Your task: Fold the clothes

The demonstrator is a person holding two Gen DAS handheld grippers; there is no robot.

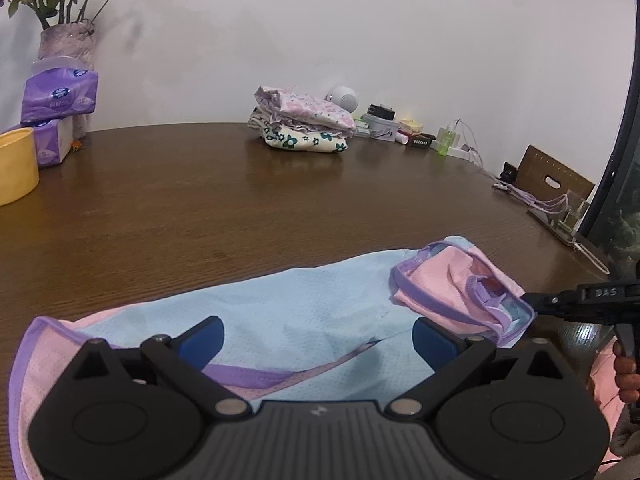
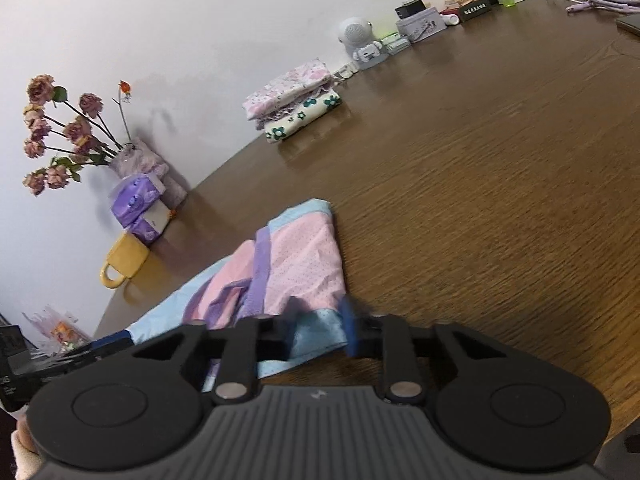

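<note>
- The right fingers (image 2: 320, 330) are closed onto the near hem of the garment (image 1: 304, 312); in the right wrist view the pale blue edge is pinched between the blue pads, and the left wrist view shows the same black tips biting the folded corner at the garment's right end.
- The left fingers (image 1: 316, 338) stand wide open, one blue pad on each side, with cloth spread beneath and between them but nothing pressed; they grip nothing.
- The garment lies flat on the brown tabletop (image 1: 280, 200), directly under both tools. Its long axis runs left to right across the left wrist view, so the left fingers sit over its middle and the right fingers at its right end.
- The right hand is the one that has a hold, so I judge that the coming fold turns on carrying that held end along the long axis towards the left side, while the open left fingers are placed to pin the middle.
- The cloth is a thin, perforated mesh knit in pale blue and pink panels, trimmed with lilac binding; it looks limp and should drape and crease easily.
- The tabletop is dark wood grain with a slight sheen, likely smooth enough for the cloth to slide.
- A stack of folded floral clothes (image 1: 302, 126) sits well apart, near the wall.
</note>
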